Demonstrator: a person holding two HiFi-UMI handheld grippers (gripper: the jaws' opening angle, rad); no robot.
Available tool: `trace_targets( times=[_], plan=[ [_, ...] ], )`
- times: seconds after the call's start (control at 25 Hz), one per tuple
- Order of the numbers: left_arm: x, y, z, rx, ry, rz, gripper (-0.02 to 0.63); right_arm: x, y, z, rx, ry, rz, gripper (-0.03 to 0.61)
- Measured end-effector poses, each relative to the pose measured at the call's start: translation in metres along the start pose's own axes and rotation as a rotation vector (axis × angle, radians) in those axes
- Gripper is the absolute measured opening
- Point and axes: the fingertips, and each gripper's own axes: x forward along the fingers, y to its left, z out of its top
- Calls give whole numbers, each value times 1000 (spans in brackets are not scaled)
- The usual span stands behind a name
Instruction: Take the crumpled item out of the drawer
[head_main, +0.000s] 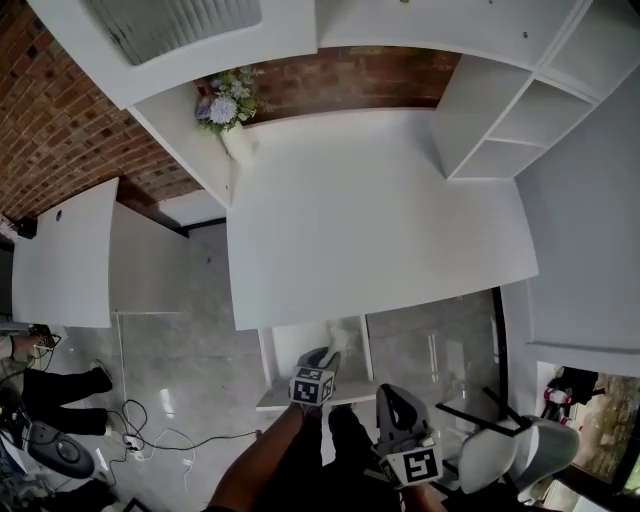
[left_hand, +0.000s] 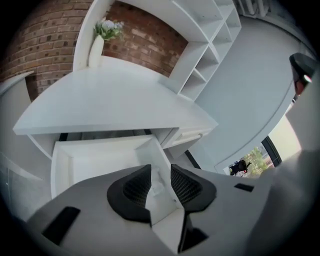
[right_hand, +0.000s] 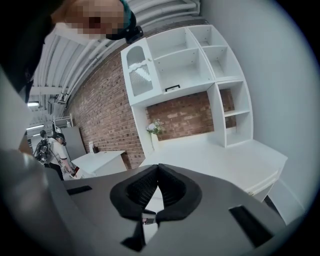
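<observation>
Crumpled item (left_hand: 158, 190) may be missed
Left gripper (left_hand: 160, 172) gapes around it in the drawer (left_hand: 90, 157) corner; closing too high would likely grab nothing. Right gripper (right_hand: 158, 175) is clenched, empty.

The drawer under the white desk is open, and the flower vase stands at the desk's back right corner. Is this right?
Not quite: the flower vase stands at the desk's back left corner, as the head view shows. The drawer is indeed open.
</observation>
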Motion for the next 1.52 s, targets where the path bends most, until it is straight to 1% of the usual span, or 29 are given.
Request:
trace_targets(
  times=[0.08, 0.2, 0.36, 0.52, 0.6, 0.68, 0.88, 1.04, 1.16, 1.4, 1.52],
  plan=[
    [19, 11, -13, -13, 43, 13, 142, 4, -4, -6, 13, -4, -5, 14],
    [44, 23, -30, -41, 101, 16, 158, 9, -7, -15, 20, 37, -5, 14],
    [70, 32, -42, -91, 148, 19, 167, 12, -13, -22, 32, 47, -20, 14],
    [89, 39, -53, -122, 196, 22, 179, 8, -18, -34, 39, 79, -42, 13],
    [97, 40, -61, -147, 220, 21, 190, 5, -22, -39, 56, 75, -60, 14],
    [105, 42, -68, -154, 240, 24, 193, 2, -26, -44, 77, 65, -82, 14],
    [121, 46, -83, -146, 283, 41, 190, -4, -33, -56, 98, 78, -104, 14],
    [126, 54, -91, -151, 297, 74, 168, -9, -34, -57, 108, 75, -114, 14],
    [131, 57, -98, -166, 304, 80, 152, -13, -36, -60, 107, 75, -119, 14],
    [137, 63, -113, -215, 314, 89, 135, -25, -39, -68, 114, 87, -136, 14],
    [139, 65, -114, -198, 311, 96, 129, -29, -44, -73, 114, 94, -149, 14]
  ],
)
